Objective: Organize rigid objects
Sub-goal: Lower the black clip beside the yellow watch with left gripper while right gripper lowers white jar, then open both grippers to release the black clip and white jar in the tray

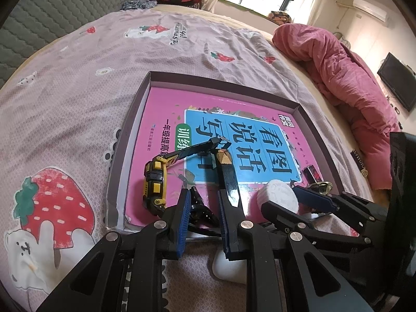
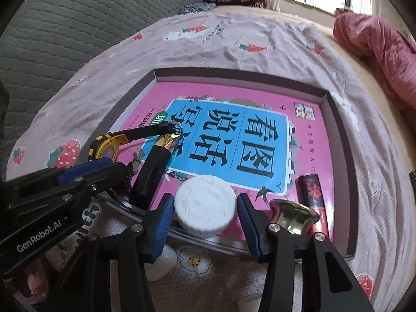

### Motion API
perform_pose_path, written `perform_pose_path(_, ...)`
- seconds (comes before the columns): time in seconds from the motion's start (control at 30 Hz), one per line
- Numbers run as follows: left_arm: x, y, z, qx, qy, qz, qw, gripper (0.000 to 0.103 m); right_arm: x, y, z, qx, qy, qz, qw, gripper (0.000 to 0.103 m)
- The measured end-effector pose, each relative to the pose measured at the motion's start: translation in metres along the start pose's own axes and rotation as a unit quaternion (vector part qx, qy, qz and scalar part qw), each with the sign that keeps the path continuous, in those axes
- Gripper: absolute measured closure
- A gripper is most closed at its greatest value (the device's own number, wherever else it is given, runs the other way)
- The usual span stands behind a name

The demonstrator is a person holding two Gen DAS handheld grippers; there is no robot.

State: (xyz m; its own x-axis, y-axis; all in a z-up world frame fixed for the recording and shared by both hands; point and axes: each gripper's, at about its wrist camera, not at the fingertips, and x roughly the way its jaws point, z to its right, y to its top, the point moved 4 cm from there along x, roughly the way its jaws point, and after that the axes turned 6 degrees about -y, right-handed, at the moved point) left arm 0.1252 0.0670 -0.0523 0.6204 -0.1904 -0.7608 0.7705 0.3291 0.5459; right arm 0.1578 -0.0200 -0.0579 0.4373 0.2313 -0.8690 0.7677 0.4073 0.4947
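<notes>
left of the white cap (image 2: 205,205) in the shallow box (image 2: 340,140), your left gripper (image 1: 201,215) has its fingers pressed together near the yellow watch (image 1: 155,182). your right gripper (image 2: 205,223) pinches the cap, with the brass bell (image 2: 293,214) just right.

Right gripper (image 2: 205,223) fingers (image 2: 162,223) flank white cap (image 2: 205,208) at tray (image 2: 345,140) near edge; watch (image 2: 104,147) left.
</notes>
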Motion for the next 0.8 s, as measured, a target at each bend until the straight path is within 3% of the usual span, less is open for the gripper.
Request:
perform_pose_path(0.2, 0.0, -0.001, 0.0, 0.002, -0.001, -0.003, 1.0, 0.082, -0.002, -0.001, -0.001, 0.001, -0.009, 0.001, 1.0, 0.053)
perform_pose_path(0.43, -0.001, -0.002, 0.0, 0.003, 0.001, -0.003, 1.0, 0.082, -0.015, -0.007, -0.008, -0.018, -0.017, 0.04, 0.999, 0.052)
perform_pose_path(0.8, -0.002, -0.004, 0.001, 0.004, 0.002, -0.009, 1.0, 0.082, -0.024, -0.013, -0.002, 0.004, -0.005, 0.049, 0.999, 0.049)
